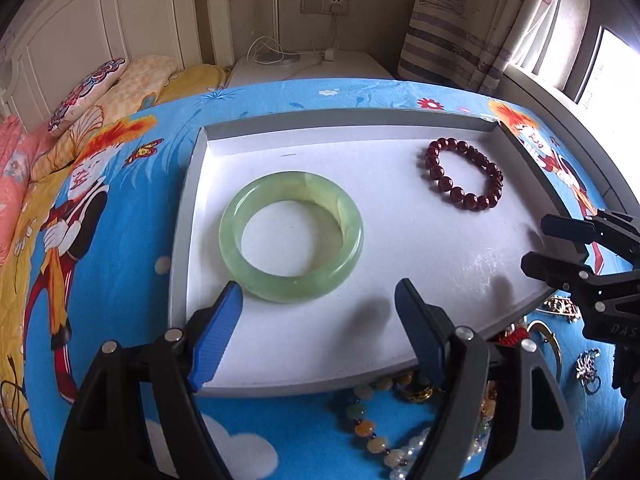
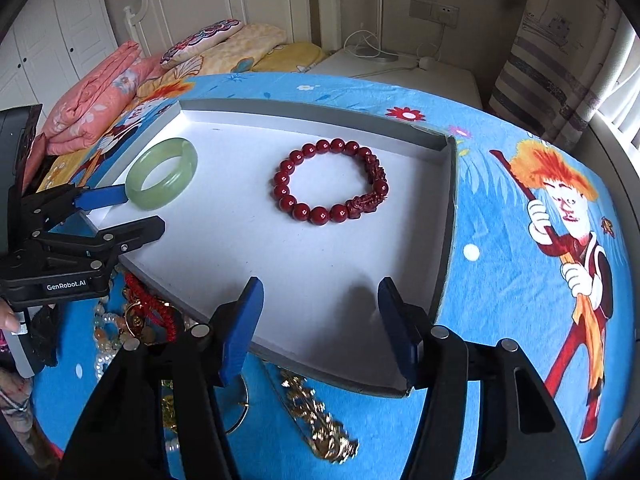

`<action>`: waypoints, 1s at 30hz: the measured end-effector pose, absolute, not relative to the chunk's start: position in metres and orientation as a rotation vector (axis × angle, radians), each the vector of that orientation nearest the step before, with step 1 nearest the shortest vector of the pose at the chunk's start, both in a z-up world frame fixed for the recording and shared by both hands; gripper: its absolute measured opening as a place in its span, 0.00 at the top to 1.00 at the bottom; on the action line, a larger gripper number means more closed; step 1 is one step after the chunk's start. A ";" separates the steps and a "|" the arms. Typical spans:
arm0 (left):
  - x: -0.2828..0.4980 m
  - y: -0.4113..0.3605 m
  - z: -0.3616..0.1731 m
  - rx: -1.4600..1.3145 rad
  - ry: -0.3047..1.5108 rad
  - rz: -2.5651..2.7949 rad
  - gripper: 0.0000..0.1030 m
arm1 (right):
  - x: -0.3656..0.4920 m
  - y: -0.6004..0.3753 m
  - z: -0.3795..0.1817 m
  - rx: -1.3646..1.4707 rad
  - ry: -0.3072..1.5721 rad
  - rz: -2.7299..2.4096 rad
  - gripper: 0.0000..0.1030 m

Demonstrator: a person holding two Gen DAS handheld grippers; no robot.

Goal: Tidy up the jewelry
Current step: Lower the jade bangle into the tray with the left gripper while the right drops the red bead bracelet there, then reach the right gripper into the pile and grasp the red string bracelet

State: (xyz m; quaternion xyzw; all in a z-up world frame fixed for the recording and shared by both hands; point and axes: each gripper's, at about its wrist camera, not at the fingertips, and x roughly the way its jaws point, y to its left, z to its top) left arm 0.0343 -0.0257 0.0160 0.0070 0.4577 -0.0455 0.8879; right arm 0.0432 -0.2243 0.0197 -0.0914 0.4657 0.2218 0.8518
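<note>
Jewelry is seen in two places: a green bangle [image 1: 291,237] and a red bead bracelet [image 2: 331,181] lie well apart inside the white tray [image 1: 400,320], while loose pieces [image 2: 316,416] are heaped on the blue cloth [image 2: 500,280] before it. The left gripper [image 1: 320,332] is held spread, empty, one pad just beside the bangle. The right gripper [image 2: 320,328] is parted over bare tray floor, nothing clamped.

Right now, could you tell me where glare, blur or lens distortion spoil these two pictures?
Left wrist view: the window at the right is blown out white; the tray rim bows from the fisheye; the green bangle is sharp. Right wrist view: the gold chain near the bottom is smeared; the red bead bracelet stays crisp; the corners go dark.
</note>
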 end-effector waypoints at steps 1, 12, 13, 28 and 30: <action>0.024 -0.028 0.016 0.013 0.946 -0.094 0.25 | 0.034 -0.228 0.020 -0.191 0.974 0.469 0.44; -0.075 -0.049 0.011 0.031 0.878 -0.146 0.26 | -0.087 -0.248 0.019 -0.125 0.837 0.373 0.43; -0.081 -0.049 0.011 0.034 0.875 -0.155 0.26 | -0.096 -0.247 0.019 -0.123 0.834 0.362 0.43; -0.129 -0.029 0.016 -0.065 0.784 -0.266 0.17 | -0.142 -0.245 0.034 -0.100 0.672 0.478 0.13; -0.136 -0.020 0.021 -0.127 0.729 -0.292 0.12 | -0.156 -0.247 0.040 -0.110 0.606 0.521 0.13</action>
